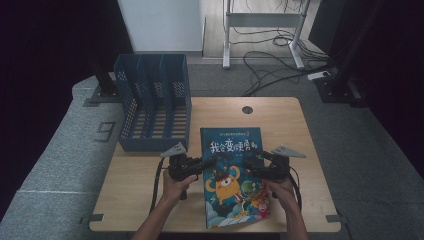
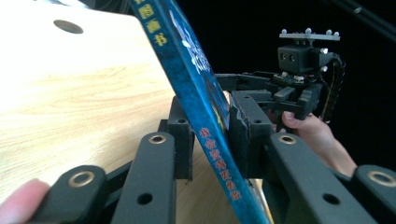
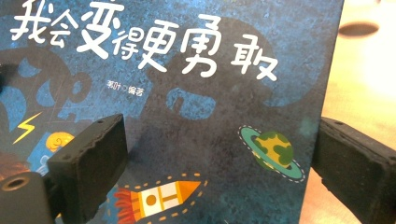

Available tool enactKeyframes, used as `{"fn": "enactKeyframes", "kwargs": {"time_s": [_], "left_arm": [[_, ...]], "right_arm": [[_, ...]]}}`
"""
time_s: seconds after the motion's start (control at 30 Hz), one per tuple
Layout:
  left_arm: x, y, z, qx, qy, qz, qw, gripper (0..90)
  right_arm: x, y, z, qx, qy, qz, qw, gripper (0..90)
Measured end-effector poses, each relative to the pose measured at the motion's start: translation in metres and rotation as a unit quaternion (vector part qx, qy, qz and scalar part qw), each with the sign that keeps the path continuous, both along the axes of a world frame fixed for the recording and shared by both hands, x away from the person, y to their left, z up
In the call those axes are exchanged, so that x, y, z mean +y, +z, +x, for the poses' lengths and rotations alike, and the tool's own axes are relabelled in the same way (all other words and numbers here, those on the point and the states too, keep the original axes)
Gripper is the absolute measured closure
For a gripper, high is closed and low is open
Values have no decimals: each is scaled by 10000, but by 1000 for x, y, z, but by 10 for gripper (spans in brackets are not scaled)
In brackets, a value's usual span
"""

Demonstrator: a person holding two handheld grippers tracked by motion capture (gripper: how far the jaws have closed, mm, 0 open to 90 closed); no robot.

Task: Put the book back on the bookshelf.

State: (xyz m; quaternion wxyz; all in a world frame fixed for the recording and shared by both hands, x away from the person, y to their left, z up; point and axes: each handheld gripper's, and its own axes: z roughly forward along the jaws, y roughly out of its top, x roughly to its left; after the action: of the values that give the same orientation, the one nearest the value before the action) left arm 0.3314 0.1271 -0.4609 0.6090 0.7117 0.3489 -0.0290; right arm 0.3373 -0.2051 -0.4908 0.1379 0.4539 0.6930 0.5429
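A blue picture book [image 1: 230,175] with white title characters and an orange monster lies in the middle of the wooden table [image 1: 135,175]. My left gripper [image 1: 210,161] is at the book's left edge. In the left gripper view the book [image 2: 196,70] stands tilted between the two pads, and the left gripper [image 2: 210,135] is shut on its spine edge. My right gripper [image 1: 250,159] is at the book's right side. In the right gripper view it [image 3: 219,172] stands open, one pad over the cover [image 3: 187,107] and the other past the book's right edge.
A blue slotted file rack [image 1: 155,105] stands at the table's back left. A round cable hole [image 1: 247,109] sits near the back edge. Cables [image 1: 280,65] and a desk frame lie on the floor behind the table.
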Motion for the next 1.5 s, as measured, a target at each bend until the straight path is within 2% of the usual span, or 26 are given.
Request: {"fn": "enactKeyframes", "kwargs": {"time_s": [0.17, 0.27, 0.5, 0.63, 0.7, 0.77, 0.9, 1.1, 1.23, 1.33, 1.43, 1.5], "left_arm": [[0, 12, -6, -268, -84, -16, 9996, 745], [-1, 16, -10, -423, -87, 10, 9991, 748], [1, 15, -10, -454, -107, 18, 9989, 747], [0, 19, -10, -610, -133, -23, 9980, 749], [0, 23, -10, -708, -183, -87, 9973, 759], [0, 27, -11, -807, -203, -105, 9965, 766], [1, 29, -11, -787, -201, -125, 9966, 765], [5, 27, -13, -823, -98, -44, 9965, 748], [6, 22, -14, -816, -74, -170, 9965, 753], [6, 23, -15, -857, -128, -180, 9961, 756], [3, 28, -17, -1019, -240, -134, 9944, 763], [0, 30, -17, -1036, -275, -138, 9941, 766]], "right_arm": [[-1, 11, -8, -386, -53, -39, 9992, 89], [-2, 15, -11, -554, -87, 34, 9984, 106], [-2, 16, -13, -636, -103, 39, 9979, 116], [-2, 20, -15, -681, -166, -17, 9975, 116], [-1, 26, -19, -794, -251, -127, 9964, 117], [-1, 31, -23, -917, -300, -111, 9953, 128], [-4, 36, -28, -1071, -220, 73, 9940, 142], [-3, 35, -28, -1110, -115, 143, 9937, 154], [-2, 36, -28, -1141, -86, 107, 9934, 153], [-2, 38, -30, -1162, -97, 70, 9932, 154], [-1, 43, -34, -1297, -221, -27, 9913, 162], [-3, 45, -37, -1437, -306, -5, 9891, 177]]}}
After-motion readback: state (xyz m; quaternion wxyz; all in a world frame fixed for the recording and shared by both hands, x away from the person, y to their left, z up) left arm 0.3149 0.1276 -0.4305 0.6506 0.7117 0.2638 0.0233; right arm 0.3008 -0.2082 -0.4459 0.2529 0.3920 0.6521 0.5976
